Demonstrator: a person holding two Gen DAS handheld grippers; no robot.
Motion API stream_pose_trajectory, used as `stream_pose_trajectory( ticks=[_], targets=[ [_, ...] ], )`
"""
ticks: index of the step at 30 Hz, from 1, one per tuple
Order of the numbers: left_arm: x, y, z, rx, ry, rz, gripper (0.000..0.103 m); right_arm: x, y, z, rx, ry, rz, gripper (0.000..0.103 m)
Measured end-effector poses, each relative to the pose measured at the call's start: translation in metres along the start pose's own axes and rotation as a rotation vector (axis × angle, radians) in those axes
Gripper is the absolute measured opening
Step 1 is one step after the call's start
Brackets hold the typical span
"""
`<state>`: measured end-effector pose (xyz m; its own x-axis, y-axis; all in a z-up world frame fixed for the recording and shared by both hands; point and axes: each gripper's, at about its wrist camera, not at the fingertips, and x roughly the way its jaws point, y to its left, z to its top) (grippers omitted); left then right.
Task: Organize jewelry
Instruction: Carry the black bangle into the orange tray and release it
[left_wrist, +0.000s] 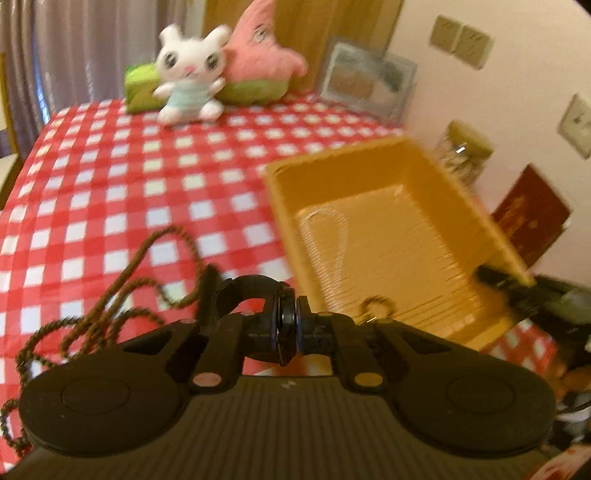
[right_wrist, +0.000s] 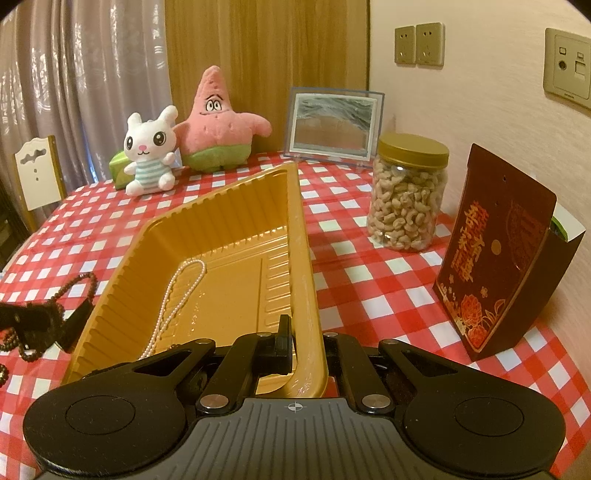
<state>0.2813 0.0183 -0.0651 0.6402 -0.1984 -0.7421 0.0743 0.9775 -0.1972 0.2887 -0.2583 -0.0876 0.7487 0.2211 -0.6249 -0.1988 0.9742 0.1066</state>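
Two grippers here: the right gripper (right_wrist: 303, 354) is pinching the rim of one ribbed gold plastic tray (right_wrist: 236, 266), and the left gripper (left_wrist: 290, 325) is pressed together on a dark beaded necklace (left_wrist: 147, 251) trailing over the red-checked tablecloth (left_wrist: 110, 166). One pearl necklace (right_wrist: 177, 295) lies in the tray. Further back: one cashew jar (right_wrist: 408, 195), two plush toys (right_wrist: 207, 125).

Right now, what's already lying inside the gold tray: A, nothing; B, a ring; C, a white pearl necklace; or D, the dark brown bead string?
C: a white pearl necklace lies looped on the floor of the gold tray, while the dark bead string is outside it.
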Motion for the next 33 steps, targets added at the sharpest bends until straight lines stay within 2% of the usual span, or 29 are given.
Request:
stream_pose_trajectory(
  ticks=[6,14,25,28,33],
  targets=[
    [-0.004,-0.037,0.020,0.041,-0.035,-0.108,0.008,0.001,0.001,0.000,-0.002,0.004,0.000,0.004],
    [0.028,-0.084,0.022,0.087,0.029,-0.220,0.008,0.001,0.003,0.000,-0.018,-0.002,0.000,0.004],
    [0.073,-0.093,0.005,0.071,0.143,-0.211,0.008,0.002,0.002,-0.001,-0.016,-0.002,0.003,0.004],
    [0.073,-0.091,0.004,0.066,0.129,-0.205,0.009,0.003,0.002,-0.001,-0.014,0.000,0.004,0.004],
    [0.062,-0.090,0.011,0.043,0.092,-0.209,0.019,0.004,0.001,-0.002,-0.003,0.009,0.006,0.004]
  ],
)
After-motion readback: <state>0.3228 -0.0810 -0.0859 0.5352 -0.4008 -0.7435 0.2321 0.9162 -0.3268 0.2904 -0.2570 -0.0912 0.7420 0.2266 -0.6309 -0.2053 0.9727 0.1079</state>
